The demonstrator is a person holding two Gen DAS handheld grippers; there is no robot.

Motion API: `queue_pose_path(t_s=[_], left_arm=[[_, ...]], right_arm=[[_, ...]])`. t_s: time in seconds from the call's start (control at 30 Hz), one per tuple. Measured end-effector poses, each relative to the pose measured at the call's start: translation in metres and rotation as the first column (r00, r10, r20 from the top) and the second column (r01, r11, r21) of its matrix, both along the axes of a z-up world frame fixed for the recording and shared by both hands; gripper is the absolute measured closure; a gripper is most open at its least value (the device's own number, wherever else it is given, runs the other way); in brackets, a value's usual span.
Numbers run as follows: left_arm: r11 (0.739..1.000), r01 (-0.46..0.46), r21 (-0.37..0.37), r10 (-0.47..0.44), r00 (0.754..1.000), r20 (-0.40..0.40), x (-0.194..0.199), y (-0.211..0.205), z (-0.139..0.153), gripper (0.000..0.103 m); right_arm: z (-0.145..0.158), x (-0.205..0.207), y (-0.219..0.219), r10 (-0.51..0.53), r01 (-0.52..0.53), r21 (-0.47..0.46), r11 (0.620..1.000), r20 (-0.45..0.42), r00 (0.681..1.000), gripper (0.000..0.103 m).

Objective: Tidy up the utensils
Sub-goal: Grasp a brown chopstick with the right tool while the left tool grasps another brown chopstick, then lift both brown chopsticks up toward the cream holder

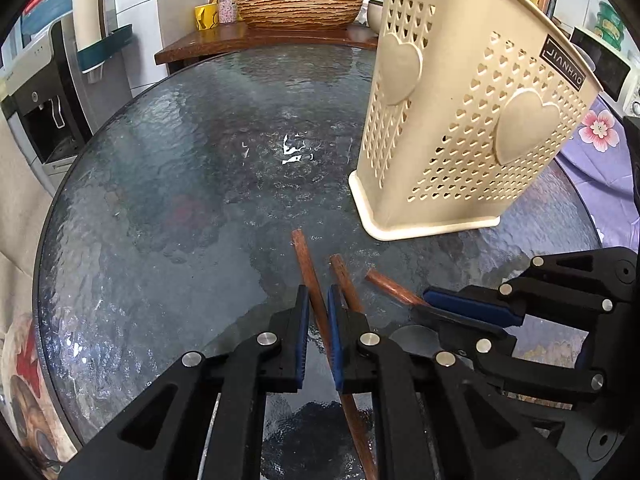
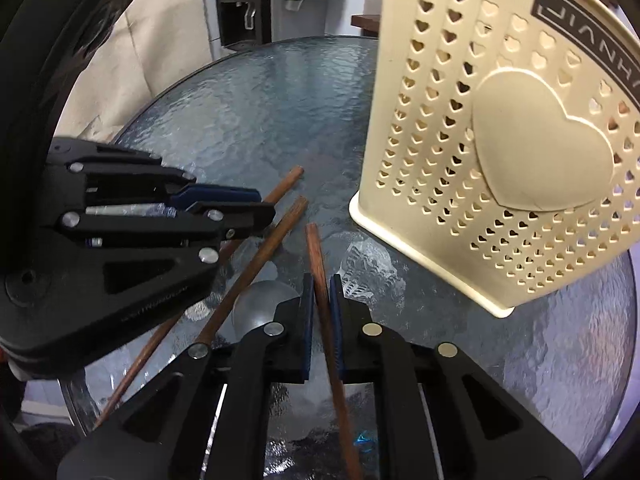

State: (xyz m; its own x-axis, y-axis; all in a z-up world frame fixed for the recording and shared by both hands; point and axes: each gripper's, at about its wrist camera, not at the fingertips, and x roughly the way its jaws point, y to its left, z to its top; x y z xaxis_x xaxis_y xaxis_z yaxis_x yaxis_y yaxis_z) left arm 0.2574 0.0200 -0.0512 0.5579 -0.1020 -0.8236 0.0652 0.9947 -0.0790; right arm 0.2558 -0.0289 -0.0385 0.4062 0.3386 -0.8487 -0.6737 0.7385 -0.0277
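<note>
Left wrist view first: a water dispenser [image 1: 44,92] stands at the far left beyond the round glass table [image 1: 168,184], and a woven basket [image 1: 298,6] sits on a wooden counter behind it. Low in the middle, the left gripper [image 1: 318,312] has its blue-padded fingers [image 1: 303,332] pressed together on one brown chopstick [image 1: 308,268], whose blunt end pokes out ahead of them. A second chopstick [image 1: 344,280] lies just beside it to the right — touching the outer side of the right finger, not held. Further right the right gripper [image 1: 432,300] comes in from the side, clamped on a third chopstick [image 1: 390,286]. Above it stands the cream utensil holder [image 1: 460,120], upright on the table, pierced with heart-shaped holes. Right wrist view shows the same — left gripper [image 2: 260,204] at the left over its chopstick [image 2: 286,184], the loose one [image 2: 256,272] in the middle, then the right gripper [image 2: 322,300] closed on its chopstick [image 2: 314,252], with the holder [image 2: 520,140] near on the right.
</note>
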Motion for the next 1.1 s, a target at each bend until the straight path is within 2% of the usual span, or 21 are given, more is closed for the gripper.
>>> queue_pose_path(t_s=[0.2, 0.5, 0.77, 1.1], left_arm=[[1.000, -0.001, 0.000, 0.001, 1.000, -0.003, -0.003, 0.000, 0.000, 0.094], [1.000, -0.019, -0.022, 0.020, 1.000, 0.005, -0.008, -0.002, 0.001, 0.096], [0.999, -0.020, -0.038, 0.023, 0.996, 0.091, -0.024, -0.002, 0.028, 0.096], [0.998, 0.025, -0.064, -0.012, 0.979, 0.203, -0.052, -0.011, 0.071, 0.096]], right_arm=[[0.000, -0.007, -0.001, 0.035, -0.035, -0.030, 0.999, 0.005, 0.999, 0.095], [0.000, -0.019, -0.004, -0.014, 0.015, -0.026, 1.000, 0.050, 0.999, 0.096], [0.019, -0.029, -0.026, -0.055, 0.049, 0.080, 0.996, 0.077, 0.996, 0.096], [0.070, -0.048, -0.065, -0.111, 0.071, 0.243, 0.967, 0.155, 0.982, 0.096]])
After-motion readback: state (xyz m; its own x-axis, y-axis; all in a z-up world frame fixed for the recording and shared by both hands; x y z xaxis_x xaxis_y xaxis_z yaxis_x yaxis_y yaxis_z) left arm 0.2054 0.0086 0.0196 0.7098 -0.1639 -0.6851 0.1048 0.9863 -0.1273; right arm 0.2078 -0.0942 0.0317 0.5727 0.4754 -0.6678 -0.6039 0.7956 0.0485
